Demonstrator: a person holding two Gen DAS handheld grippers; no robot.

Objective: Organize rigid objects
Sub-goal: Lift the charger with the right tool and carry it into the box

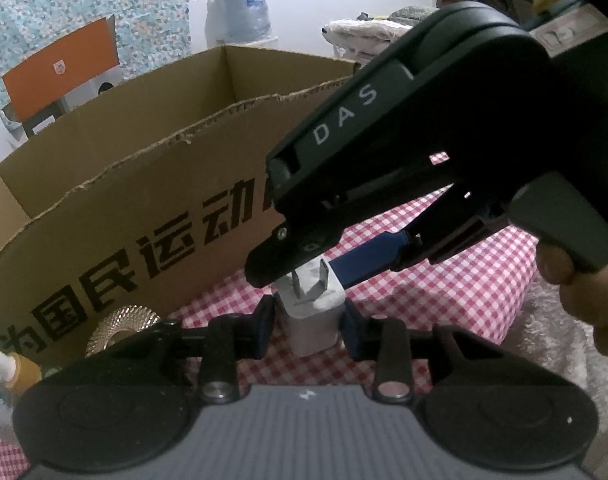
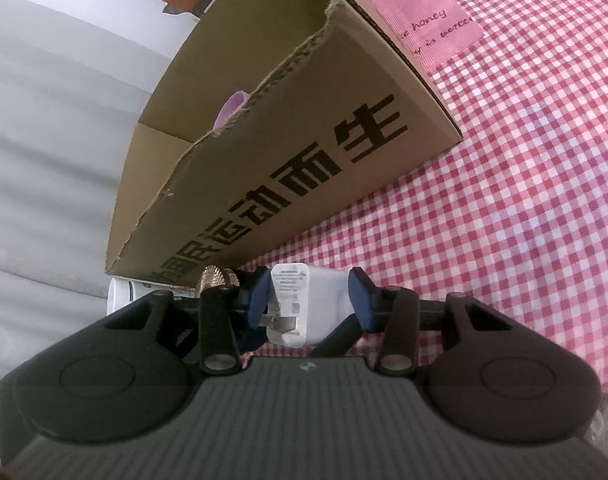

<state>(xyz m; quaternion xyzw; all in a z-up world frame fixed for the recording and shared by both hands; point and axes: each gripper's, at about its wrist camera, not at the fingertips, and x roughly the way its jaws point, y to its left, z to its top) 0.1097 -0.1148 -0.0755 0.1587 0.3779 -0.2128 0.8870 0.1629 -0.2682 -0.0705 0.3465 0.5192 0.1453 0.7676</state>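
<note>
We see the small white plastic plug-in charger (image 1: 312, 320) at lower centre of the left view, clenched in the left gripper (image 1: 306, 330) jaws over the red-checked tabletop (image 1: 444, 280). The right gripper (image 2: 310, 300) jaws straddle it, contact unclear. A brown cardboard box (image 1: 123, 184) stands behind.

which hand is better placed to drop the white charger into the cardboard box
Left. Its tongs grip the white charger by its sides, facing the cardboard box; the right tongs only straddle its pronged end.

one white charger (image 1: 312, 312), one cardboard box (image 1: 143, 184); two grippers
</note>
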